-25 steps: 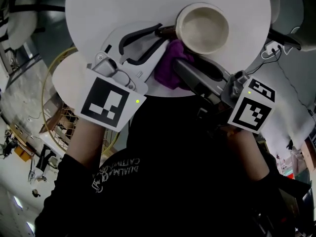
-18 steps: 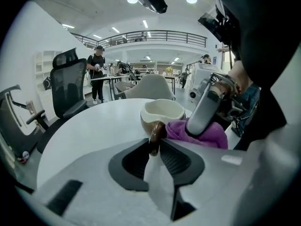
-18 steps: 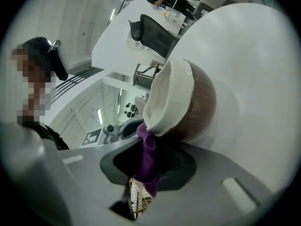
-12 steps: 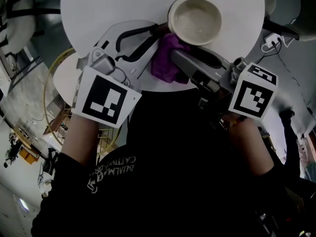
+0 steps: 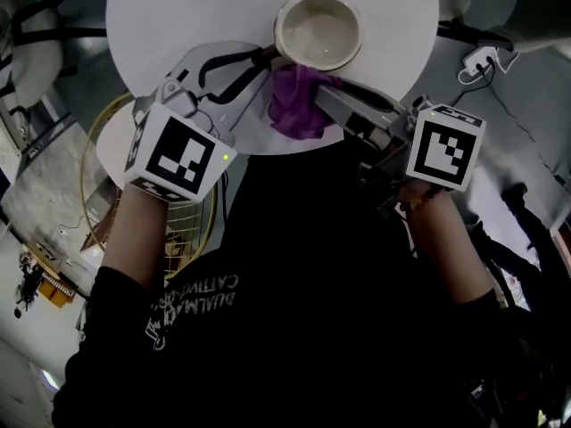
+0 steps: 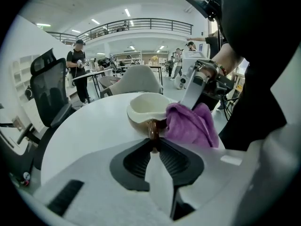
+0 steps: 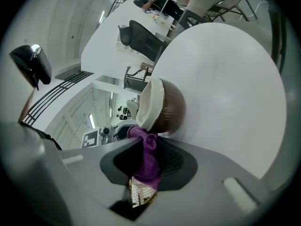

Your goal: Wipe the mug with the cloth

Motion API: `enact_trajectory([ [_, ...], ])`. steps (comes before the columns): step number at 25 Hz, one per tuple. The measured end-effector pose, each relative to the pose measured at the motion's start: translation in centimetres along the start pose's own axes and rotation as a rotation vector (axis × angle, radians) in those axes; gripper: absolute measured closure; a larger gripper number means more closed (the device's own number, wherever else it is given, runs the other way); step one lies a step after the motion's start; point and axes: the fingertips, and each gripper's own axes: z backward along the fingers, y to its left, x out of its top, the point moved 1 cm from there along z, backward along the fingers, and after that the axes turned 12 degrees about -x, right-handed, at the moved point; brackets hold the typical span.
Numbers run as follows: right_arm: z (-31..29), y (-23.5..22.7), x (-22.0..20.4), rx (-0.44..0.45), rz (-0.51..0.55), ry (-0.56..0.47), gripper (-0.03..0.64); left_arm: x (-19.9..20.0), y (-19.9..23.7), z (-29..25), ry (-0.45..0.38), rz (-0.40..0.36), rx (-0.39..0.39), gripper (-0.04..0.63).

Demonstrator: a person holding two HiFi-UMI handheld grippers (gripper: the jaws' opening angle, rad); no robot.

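Mug (image 5: 318,30) sits on the round table (image 5: 178,16) just ahead of both tools: left gripper (image 5: 260,56) shut on its handle, right gripper (image 5: 326,96) clamped on the purple cloth (image 5: 294,105), bunched vs. the mug's near side.

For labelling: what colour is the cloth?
Purple; the cloth shows best in the left gripper view.

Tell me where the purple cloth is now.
The cloth sits at the near edge of the table in the head view, pinched in the right gripper and touching the near side of the mug.
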Motion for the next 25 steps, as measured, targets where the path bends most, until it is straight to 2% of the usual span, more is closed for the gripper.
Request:
enact_trajectory([
  [4, 0.5, -0.4, 0.2, -0.044, 0.016, -0.008, 0.531, -0.1, -0.4, -0.2, 0.016, -0.008, -0.036, 0.532],
  [10, 1.0, -0.7, -0.1, -0.098, -0.012, -0.008, 0.531, -0.9, -0.2, -0.2, 0.047, 0.003, -0.052, 0.532],
  [18, 1.2, -0.5, -0.1, -0.136, -0.027, -0.005, 0.532, -1.0, 0.1, -0.3, 0.056, 0.019, -0.024, 0.532],
  [25, 2.1, -0.7, 0.9, -0.174, -0.014, -0.041, 0.532, -0.7, -0.2, -0.6, 0.086, -0.019, -0.082, 0.534],
])
